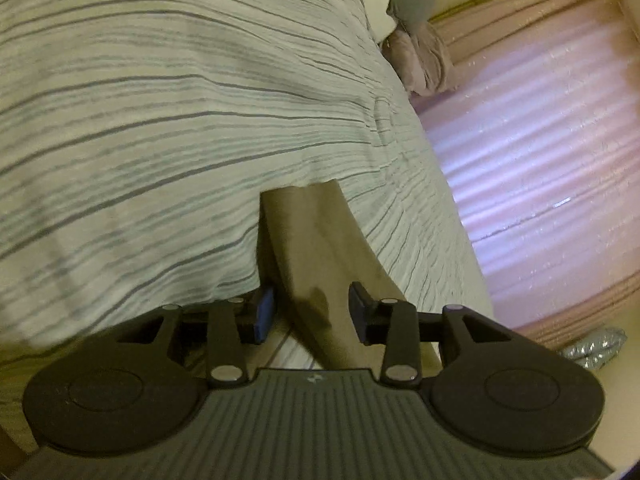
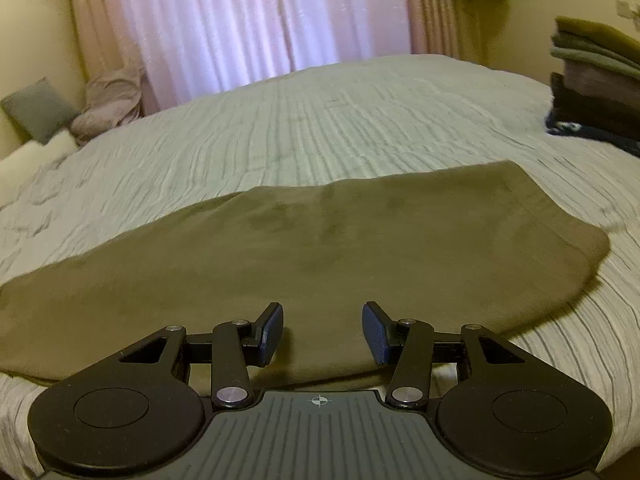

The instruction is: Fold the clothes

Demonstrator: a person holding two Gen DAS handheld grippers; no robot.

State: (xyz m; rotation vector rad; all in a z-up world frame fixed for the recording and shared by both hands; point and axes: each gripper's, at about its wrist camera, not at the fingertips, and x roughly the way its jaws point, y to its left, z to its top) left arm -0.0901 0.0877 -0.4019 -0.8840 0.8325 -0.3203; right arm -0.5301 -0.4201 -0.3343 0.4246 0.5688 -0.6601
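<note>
An olive-brown garment [image 2: 320, 248] lies flat across the striped bedspread [image 2: 320, 120], folded into a long band. My right gripper [image 2: 324, 332] hovers over its near edge; the jaws stand apart and the blue pads touch no cloth. In the left wrist view a narrow end of the same olive garment [image 1: 316, 240] runs up from between the fingers onto the bedspread [image 1: 160, 120]. My left gripper [image 1: 312, 314] is open around that end, with a gap showing between each pad and the cloth.
A stack of folded clothes [image 2: 596, 80] sits on the bed at the far right. A grey pillow [image 2: 40, 108] and a crumpled pinkish cloth [image 2: 112, 104] lie at the far left. Pink curtains [image 2: 260, 20] hang behind the bed.
</note>
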